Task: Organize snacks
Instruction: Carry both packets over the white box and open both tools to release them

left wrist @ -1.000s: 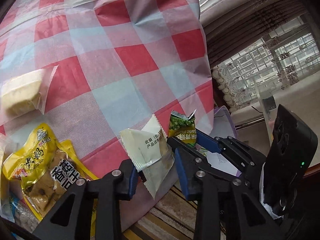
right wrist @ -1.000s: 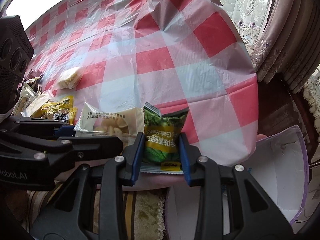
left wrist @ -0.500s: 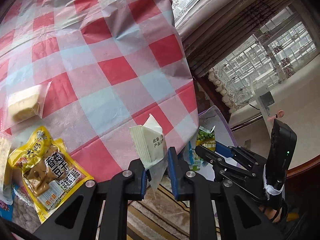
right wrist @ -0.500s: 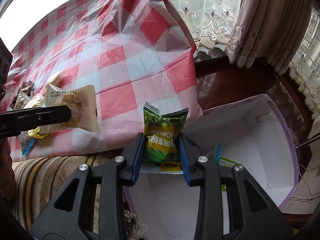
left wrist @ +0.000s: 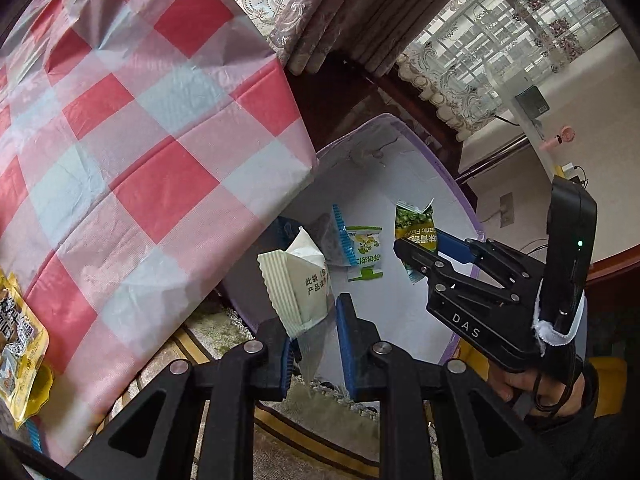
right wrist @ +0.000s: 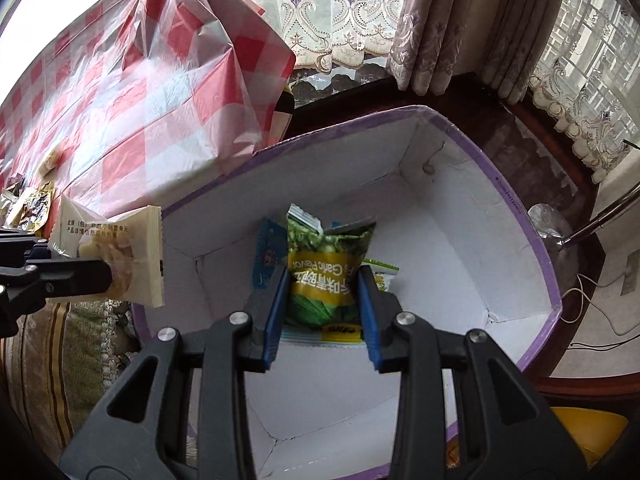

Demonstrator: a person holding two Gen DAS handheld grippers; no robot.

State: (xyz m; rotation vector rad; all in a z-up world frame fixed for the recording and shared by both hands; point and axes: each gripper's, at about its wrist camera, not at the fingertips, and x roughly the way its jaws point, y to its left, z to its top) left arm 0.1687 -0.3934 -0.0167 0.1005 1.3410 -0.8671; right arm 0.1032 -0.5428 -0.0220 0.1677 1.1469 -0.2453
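My left gripper (left wrist: 314, 322) is shut on a cream-white snack packet (left wrist: 294, 286), held over the near-left rim of a white box with a purple rim (left wrist: 432, 160). The packet also shows in the right wrist view (right wrist: 116, 254). My right gripper (right wrist: 322, 304) is shut on a green garlic-pea packet (right wrist: 328, 272), held above the inside of the box (right wrist: 460, 128); this packet also shows in the left wrist view (left wrist: 414, 226). A green-and-white packet (left wrist: 364, 252) and a blue-edged packet (left wrist: 340, 236) lie on the box floor.
The table with the red-checked cloth (left wrist: 140, 128) stands left of the box. A yellow snack bag (left wrist: 18, 344) lies at its near-left edge; more packets (right wrist: 28, 200) lie far left. Curtains (right wrist: 432, 20) and a dark wooden ledge (right wrist: 520, 132) are behind the box.
Both grippers have moved right, off the table and over the box, each keeping its packet. The box interior now fills the right wrist view.
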